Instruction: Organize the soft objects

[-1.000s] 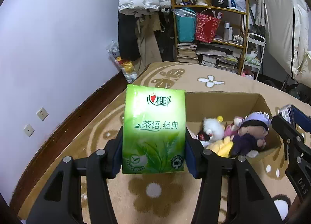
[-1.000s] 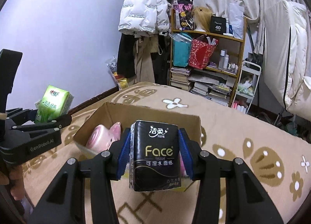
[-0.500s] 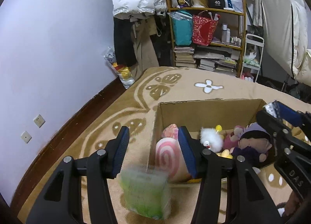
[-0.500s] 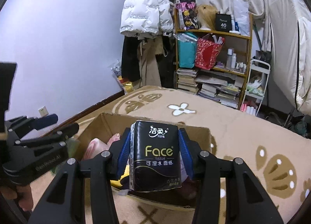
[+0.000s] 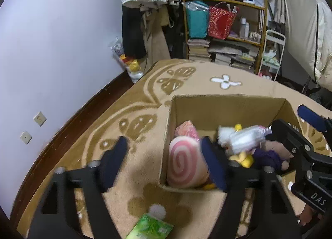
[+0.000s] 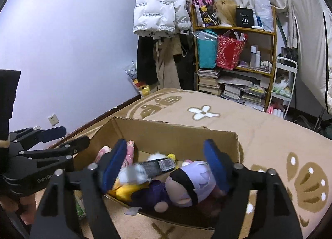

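Note:
In the left wrist view my left gripper (image 5: pixel 164 164) has its jaws opening, with nothing between them. The green tissue pack (image 5: pixel 149 228) lies on the carpet below it, outside the cardboard box (image 5: pixel 228 99). In the right wrist view my right gripper (image 6: pixel 166 164) hangs over the box (image 6: pixel 166 129), its jaws opening and empty. The black tissue pack (image 6: pixel 153 166), blurred, lies loose on the plush toys inside. A purple doll (image 6: pixel 186 183) and a pink swirl plush (image 5: pixel 182 164) also sit in the box. The left gripper (image 6: pixel 64 137) shows at the left of the right wrist view.
The box stands on a tan carpet (image 5: pixel 134 114) with flower patterns, near a dark skirting board and a white wall (image 5: pixel 62 42). Behind are a cluttered wooden shelf (image 6: pixel 234 52), hanging coats (image 6: pixel 161 6) and a white trolley (image 6: pixel 284 81). A hand holds the left gripper's handle.
The left gripper let go of the green pack, which dropped to the carpet beside the box. The right gripper then let go of the black pack, which fell into the box. Both jaws widened.

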Motion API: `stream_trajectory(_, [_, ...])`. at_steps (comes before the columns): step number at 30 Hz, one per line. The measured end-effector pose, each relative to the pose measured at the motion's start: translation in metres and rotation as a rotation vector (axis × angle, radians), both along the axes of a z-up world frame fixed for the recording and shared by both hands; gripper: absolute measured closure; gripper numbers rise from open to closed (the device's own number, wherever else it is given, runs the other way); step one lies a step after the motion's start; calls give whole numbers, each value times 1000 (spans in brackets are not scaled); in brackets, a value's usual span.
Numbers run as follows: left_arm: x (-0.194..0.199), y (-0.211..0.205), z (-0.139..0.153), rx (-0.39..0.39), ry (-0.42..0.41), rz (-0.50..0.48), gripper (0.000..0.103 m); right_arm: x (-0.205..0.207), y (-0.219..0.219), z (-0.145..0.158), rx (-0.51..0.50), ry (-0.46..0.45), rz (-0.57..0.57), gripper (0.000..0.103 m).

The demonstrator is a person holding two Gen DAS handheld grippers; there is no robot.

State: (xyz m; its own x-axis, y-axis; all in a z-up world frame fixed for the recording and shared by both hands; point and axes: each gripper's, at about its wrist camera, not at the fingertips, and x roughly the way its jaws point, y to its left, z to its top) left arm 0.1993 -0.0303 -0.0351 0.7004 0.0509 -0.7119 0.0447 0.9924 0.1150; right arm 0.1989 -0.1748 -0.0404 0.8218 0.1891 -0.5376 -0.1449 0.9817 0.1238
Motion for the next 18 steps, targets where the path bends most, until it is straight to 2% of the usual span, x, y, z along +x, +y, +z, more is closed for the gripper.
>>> stream_trajectory(2, [-6,1,1,16,4,4,19,0,1,0,-13,4,2,10])
stream_trajectory(4, [-10,2,2,35,17,8,11,-2,1,-1,-12,5,-1,8])
stream_trajectory(5, [-14,3,2,46,25,12,6,-2,0,0,-7,7,-2,5])
stream_trajectory(6, [-16,4,2,50,28,13,5,-2,-1,1,1,10,-2,0])
stream_trajectory(10, [-23,14,-4,46,84,21,3,-7,-5,5,29,11,-12,0])
stream_trajectory(18, [-26,34,-40,-28,299,70,3,-19,-10,7,39,32,-29,0])
